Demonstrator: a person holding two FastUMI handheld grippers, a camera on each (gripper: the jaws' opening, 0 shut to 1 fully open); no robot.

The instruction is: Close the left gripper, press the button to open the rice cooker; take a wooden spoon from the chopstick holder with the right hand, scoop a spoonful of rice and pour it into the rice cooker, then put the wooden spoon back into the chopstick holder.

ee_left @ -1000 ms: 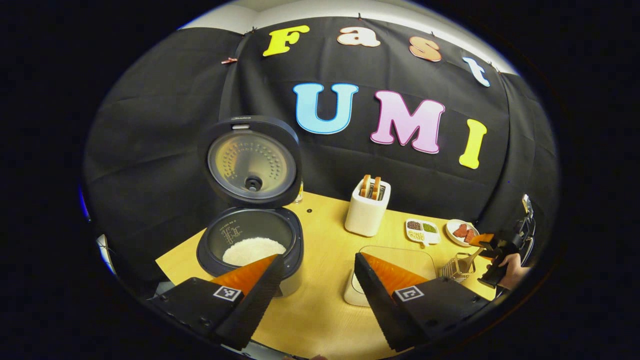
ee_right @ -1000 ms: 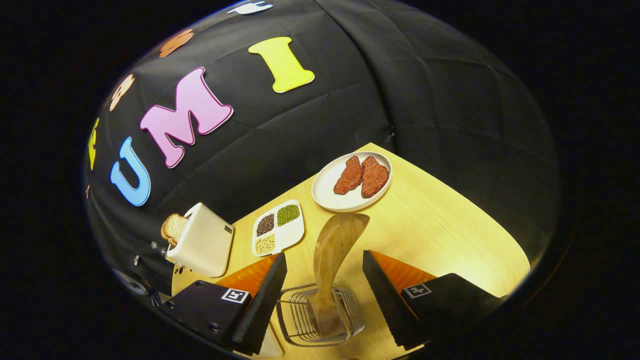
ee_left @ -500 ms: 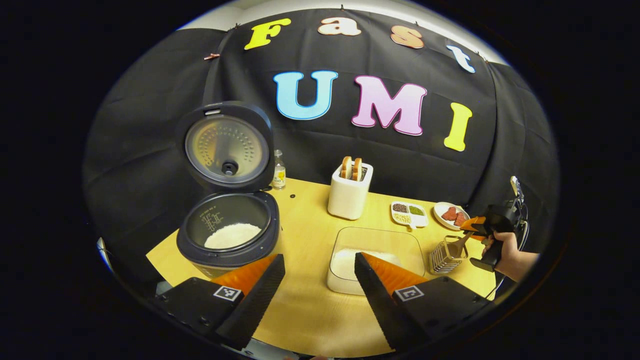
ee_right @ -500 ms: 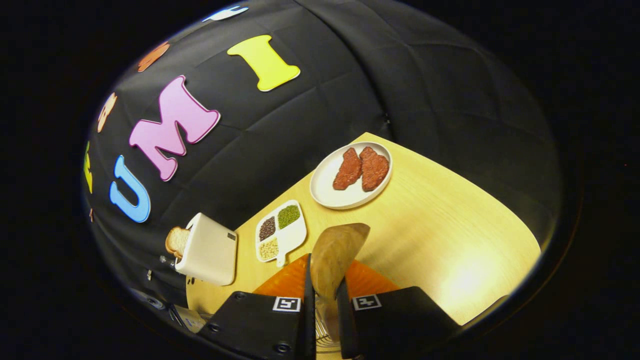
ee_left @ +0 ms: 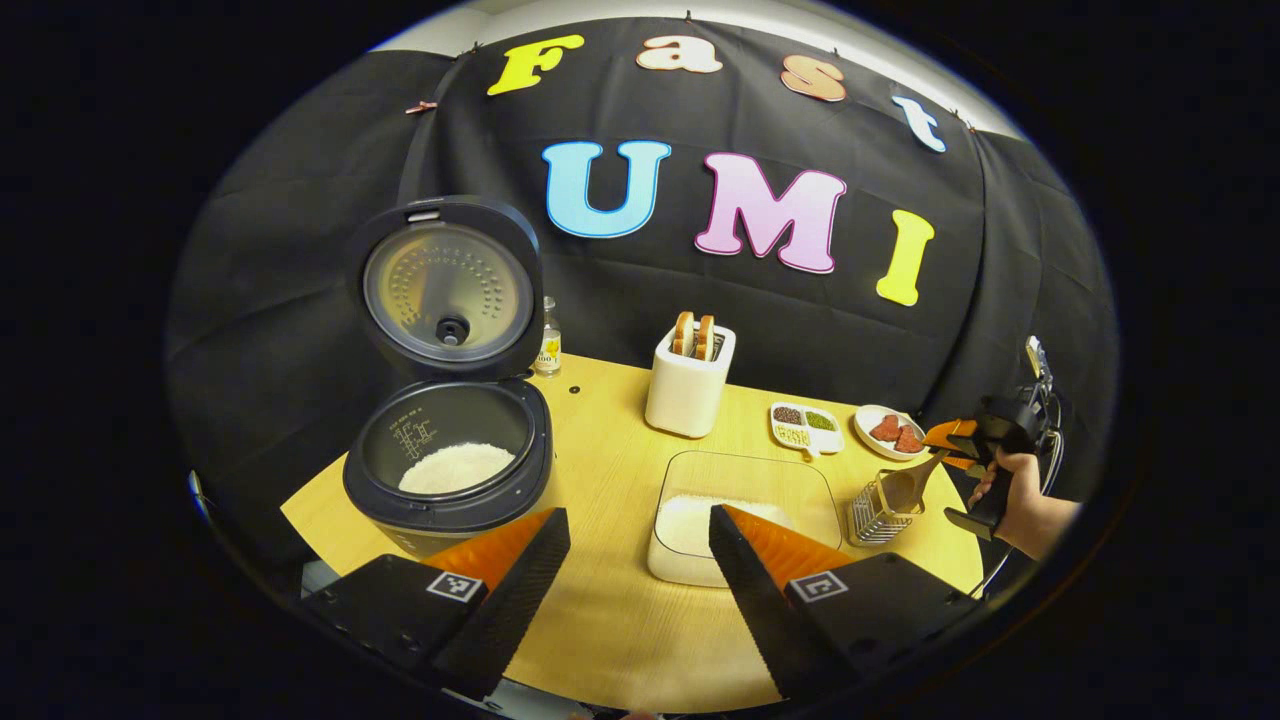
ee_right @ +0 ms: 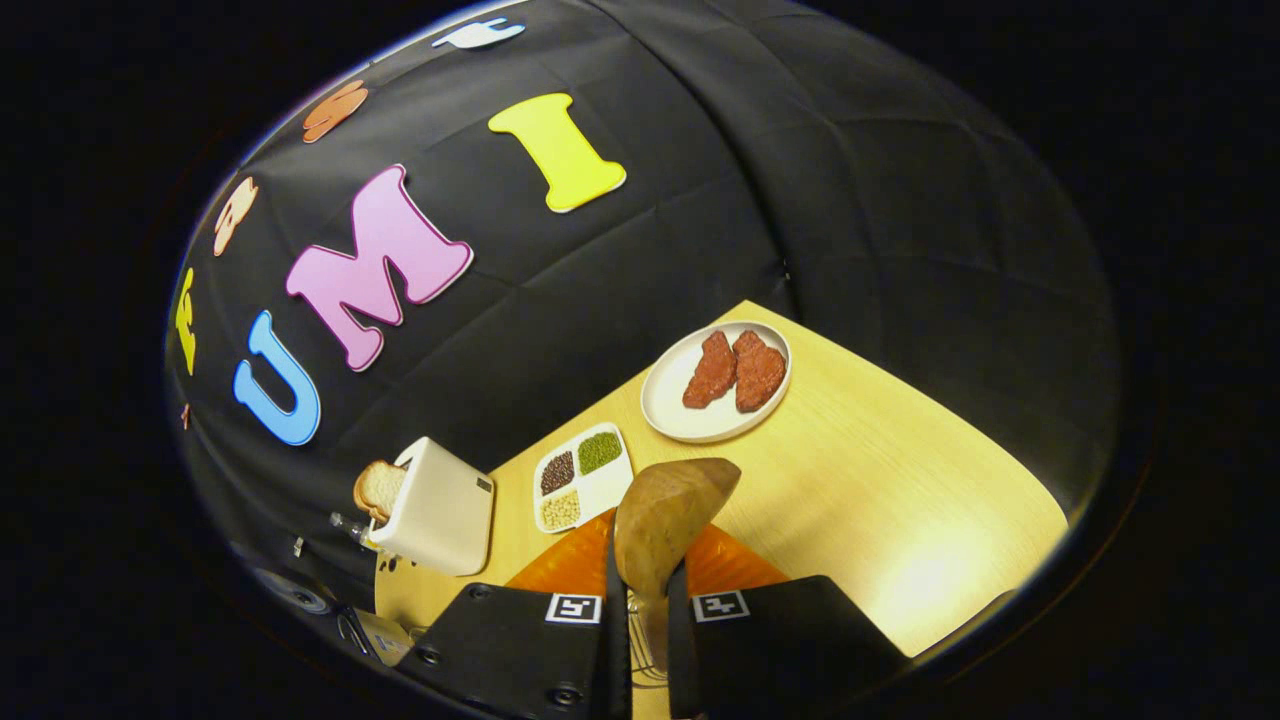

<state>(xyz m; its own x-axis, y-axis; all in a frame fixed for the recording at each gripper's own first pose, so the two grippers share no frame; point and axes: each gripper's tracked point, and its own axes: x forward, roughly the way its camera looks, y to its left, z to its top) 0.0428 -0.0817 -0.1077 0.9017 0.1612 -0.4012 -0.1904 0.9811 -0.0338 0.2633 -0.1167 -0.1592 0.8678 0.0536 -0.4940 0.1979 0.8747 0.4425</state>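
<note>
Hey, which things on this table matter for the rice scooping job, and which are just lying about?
Job:
rice cooker, lid up
wooden spoon, gripped by right gripper
chopstick holder
rice container

Lying about:
toaster
divided dish
meat plate
small bottle

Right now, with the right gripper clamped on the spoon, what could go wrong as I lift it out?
The right gripper pinches the wooden spoon at its wide end, so it may pivot or slip. The spoon's lower end sits inside the light wire chopstick holder, which could snag and tip. The glass rice container stands close beside the holder, so a swing could knock it.
</note>
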